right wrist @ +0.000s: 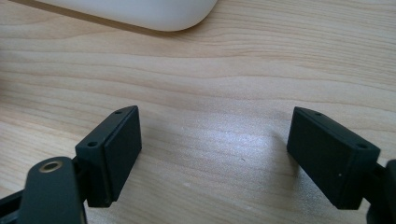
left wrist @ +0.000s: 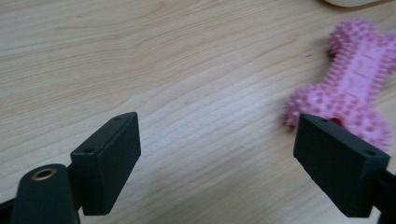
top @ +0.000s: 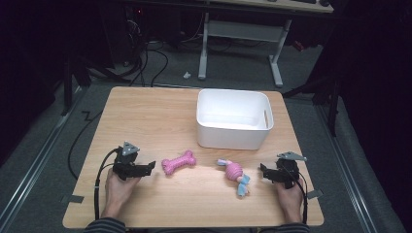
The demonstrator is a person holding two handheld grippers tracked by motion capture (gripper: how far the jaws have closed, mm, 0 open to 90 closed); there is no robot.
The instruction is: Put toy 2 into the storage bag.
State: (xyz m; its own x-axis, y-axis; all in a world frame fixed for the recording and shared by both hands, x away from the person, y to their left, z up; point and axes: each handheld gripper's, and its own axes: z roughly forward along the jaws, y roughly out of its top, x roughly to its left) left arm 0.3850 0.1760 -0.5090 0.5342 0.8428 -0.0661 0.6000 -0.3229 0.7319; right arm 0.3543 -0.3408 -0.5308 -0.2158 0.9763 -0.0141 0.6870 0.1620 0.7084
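Wooden table [top: 145, 111]: one white bin [top: 233, 119] far centre, one pink spiked bone toy [top: 179, 162] near left-centre, one pink-and-blue toy [top: 235, 175] to its right. Left gripper [top: 151, 166] and right gripper [top: 262, 170]: jaws apart, both empty, resting near edge.

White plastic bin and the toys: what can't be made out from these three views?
- White plastic bin: high view, near wall hides part of its floor; both gripper views cut it off at the top edge.
- Pink spiky rubber bone: left gripper view, right edge and a jaw cut it off.
- Pink-and-blue small toy: high view, too small to identify.
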